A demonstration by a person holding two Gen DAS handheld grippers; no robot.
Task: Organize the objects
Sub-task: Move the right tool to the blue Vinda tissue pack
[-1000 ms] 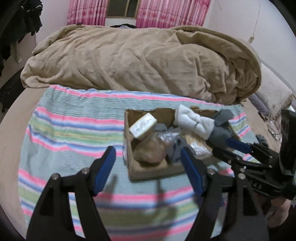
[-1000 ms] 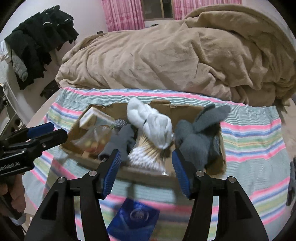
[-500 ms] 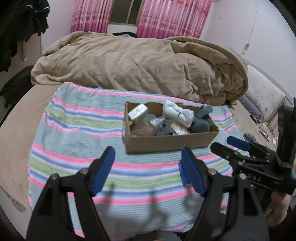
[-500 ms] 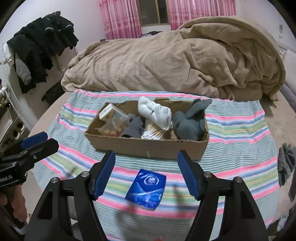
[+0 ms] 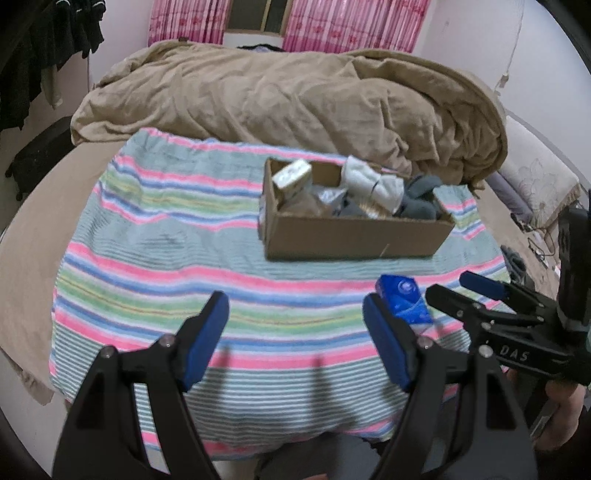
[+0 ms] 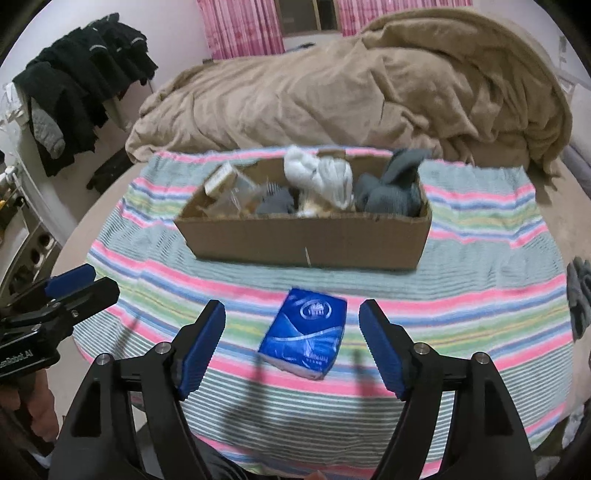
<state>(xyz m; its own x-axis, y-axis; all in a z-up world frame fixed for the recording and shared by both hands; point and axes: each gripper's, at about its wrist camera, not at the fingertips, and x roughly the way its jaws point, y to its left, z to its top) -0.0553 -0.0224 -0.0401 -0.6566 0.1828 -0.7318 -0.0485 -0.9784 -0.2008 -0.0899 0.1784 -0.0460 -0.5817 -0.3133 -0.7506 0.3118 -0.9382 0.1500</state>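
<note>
Right wrist view, tissue pack before cardboard box, beige duvet behind

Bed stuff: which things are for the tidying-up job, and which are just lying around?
For the job:
cardboard box
blue tissue pack, outside the box
white socks and grey socks, in the box
small carton, in the box

Just lying about:
tan blanket
striped cloth under the box
black clothes
pink curtains
</note>
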